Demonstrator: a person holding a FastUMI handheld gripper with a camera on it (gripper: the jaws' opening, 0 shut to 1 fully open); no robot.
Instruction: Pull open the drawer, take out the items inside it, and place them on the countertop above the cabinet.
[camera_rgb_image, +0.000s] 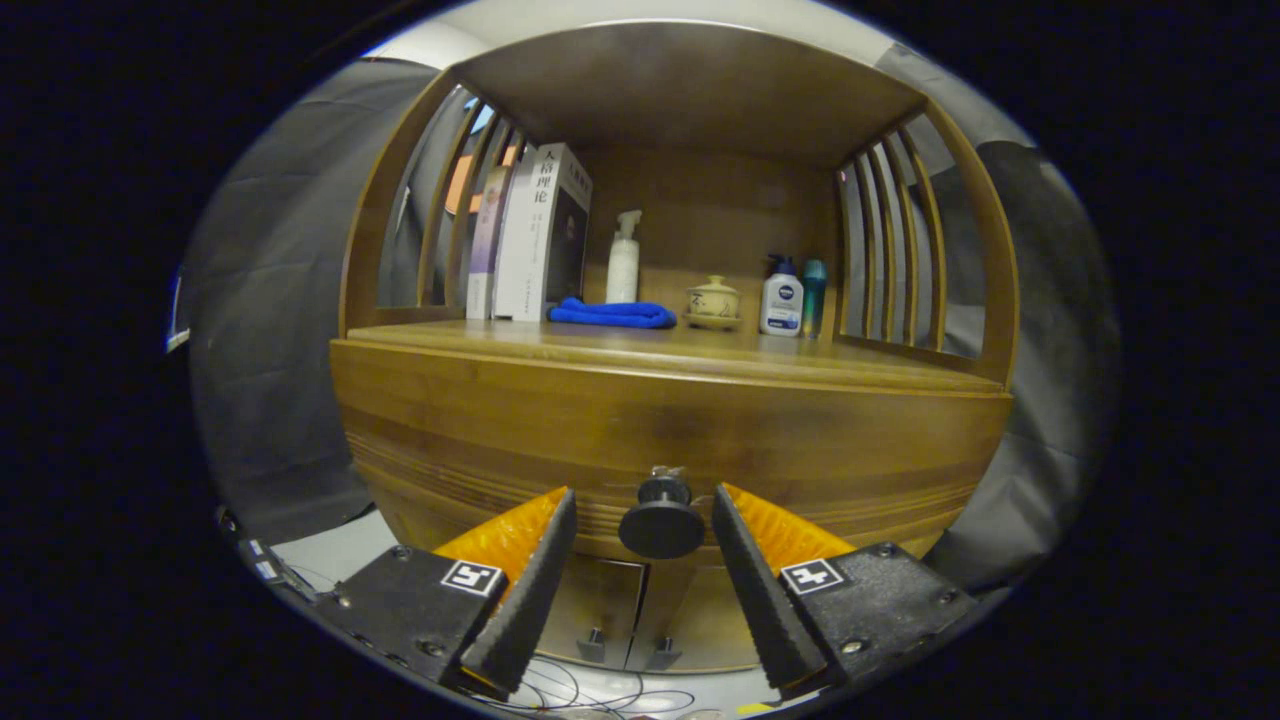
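Gripper view | gripper (645, 510): fingers spread, holding nothing | drawer knob (661, 520): between the fingertips, touching neither | drawer (680, 420): closed | countertop (700, 350): above the drawer

Well beyond the claw, upright books (530, 235) stand beside a white spray bottle (623, 262), a folded blue cloth (612, 314) lies before them, then a lidded ceramic jar (713, 298), a white pump bottle (781, 297) and a teal bottle (814, 290).
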